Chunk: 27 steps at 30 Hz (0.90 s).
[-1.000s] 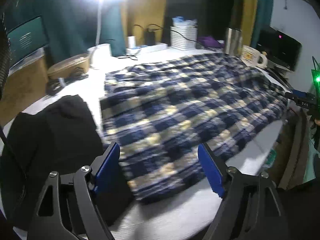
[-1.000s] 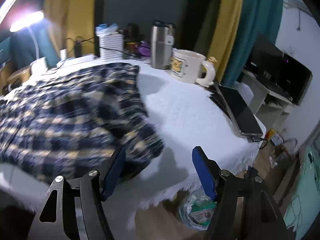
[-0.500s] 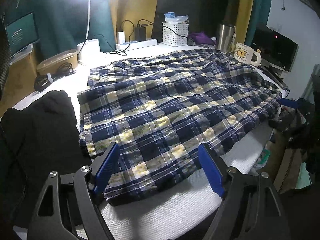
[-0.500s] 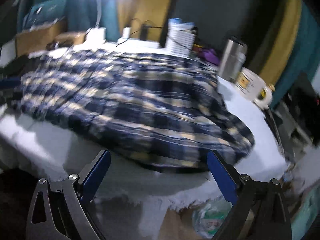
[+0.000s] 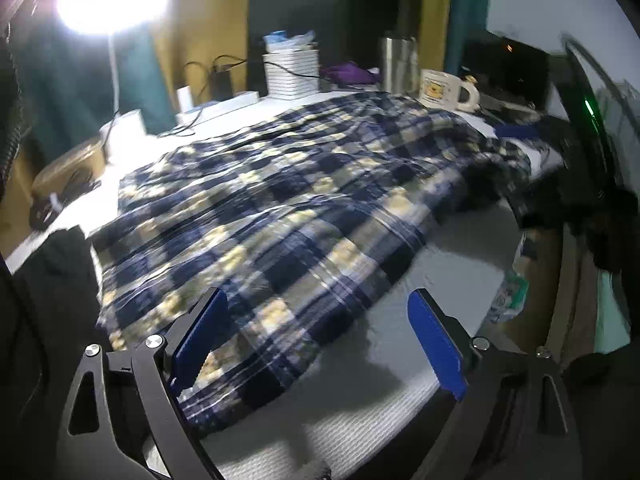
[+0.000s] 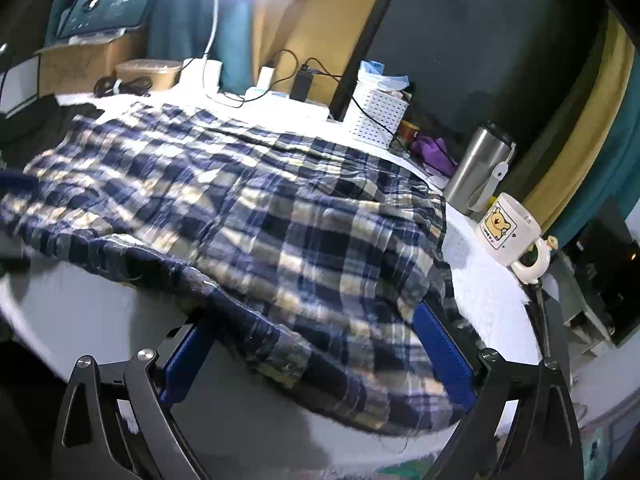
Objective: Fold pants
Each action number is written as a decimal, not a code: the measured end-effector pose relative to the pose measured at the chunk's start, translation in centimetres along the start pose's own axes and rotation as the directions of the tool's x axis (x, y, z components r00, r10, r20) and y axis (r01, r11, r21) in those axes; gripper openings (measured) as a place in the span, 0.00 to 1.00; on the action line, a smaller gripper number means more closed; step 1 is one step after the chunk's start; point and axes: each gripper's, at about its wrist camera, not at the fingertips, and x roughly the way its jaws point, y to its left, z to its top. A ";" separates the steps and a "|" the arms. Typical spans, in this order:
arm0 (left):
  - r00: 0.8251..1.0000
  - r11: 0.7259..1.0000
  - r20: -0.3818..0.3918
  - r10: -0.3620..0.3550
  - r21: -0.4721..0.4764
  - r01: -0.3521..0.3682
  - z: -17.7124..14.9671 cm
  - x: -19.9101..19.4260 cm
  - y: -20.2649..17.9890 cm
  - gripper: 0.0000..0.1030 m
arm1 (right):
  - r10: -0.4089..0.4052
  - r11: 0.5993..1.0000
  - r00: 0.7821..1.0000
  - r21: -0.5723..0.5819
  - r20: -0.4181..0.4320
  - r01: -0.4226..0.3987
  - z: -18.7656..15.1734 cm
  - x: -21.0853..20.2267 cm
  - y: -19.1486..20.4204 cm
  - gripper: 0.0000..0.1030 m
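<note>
The pants (image 5: 280, 208) are navy, yellow and white plaid and lie spread across a white-covered table (image 5: 440, 280). My left gripper (image 5: 318, 340) hovers at their near left corner with its jaws opening. The plaid hem lies by the left finger (image 5: 200, 336), and no pad presses on it. In the right wrist view the pants (image 6: 260, 208) fill the middle, rumpled at the near right end. My right gripper (image 6: 314, 356) stands wide open astride that end. Cloth lies between its blue fingers (image 6: 444, 352) without being pinched.
A cartoon mug (image 6: 506, 232), a steel tumbler (image 6: 476, 172) and a white basket (image 6: 378, 116) line the table's far right. A black garment (image 5: 52, 280) lies at the left. A bright lamp (image 5: 112, 0), chargers and cables stand at the back. Bare tablecloth (image 6: 80, 308) shows along the front edge.
The left gripper slid right along the front edge and its jaws widened. The right gripper swung in from the table's right end over the pants' end, rolled, and opened wider.
</note>
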 end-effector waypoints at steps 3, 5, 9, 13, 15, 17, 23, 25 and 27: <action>0.999 0.997 -0.021 0.050 0.055 -0.049 0.0 0.8 -0.5 0.88 | 0.032 0.999 0.999 0.039 -0.007 -0.031 0.6 0.7 -0.9 0.95; 0.992 0.990 -0.042 0.122 0.080 -0.119 -0.2 1.5 -0.4 0.88 | 0.052 0.997 0.999 0.065 -0.011 -0.051 0.8 1.1 -1.4 0.95; 0.976 0.977 -0.067 0.209 0.066 -0.204 -0.4 2.2 1.2 0.89 | 0.096 0.989 0.995 0.115 -0.011 -0.094 1.0 1.7 -2.3 0.95; 0.966 0.962 -0.047 0.254 0.117 -0.247 -0.5 2.2 1.7 0.86 | 0.126 0.980 0.992 0.157 -0.010 -0.123 0.8 2.1 -2.8 0.95; 0.970 0.964 -0.045 0.237 0.133 -0.229 -0.5 2.2 1.9 0.61 | 0.140 0.975 0.990 0.178 -0.008 -0.136 0.7 2.3 -3.1 0.95; 0.971 0.967 -0.062 0.229 0.125 -0.220 -0.5 2.2 2.3 0.12 | 0.154 0.969 0.988 0.195 -0.006 -0.150 0.6 2.3 -3.3 0.95; 0.980 0.979 0.024 0.199 0.032 -0.200 0.7 -1.2 3.6 0.04 | 0.156 0.972 0.988 0.176 0.009 -0.155 -0.6 1.2 -1.7 0.95; 0.978 0.980 0.054 0.201 0.001 -0.201 1.3 -2.2 4.2 0.04 | 0.168 0.974 0.986 0.153 0.020 -0.169 -1.1 0.6 0.0 0.95; 0.979 0.982 0.074 0.189 -0.029 -0.187 1.9 -2.8 4.7 0.03 | 0.177 0.977 0.984 0.117 0.027 -0.179 -1.3 0.1 1.6 1.00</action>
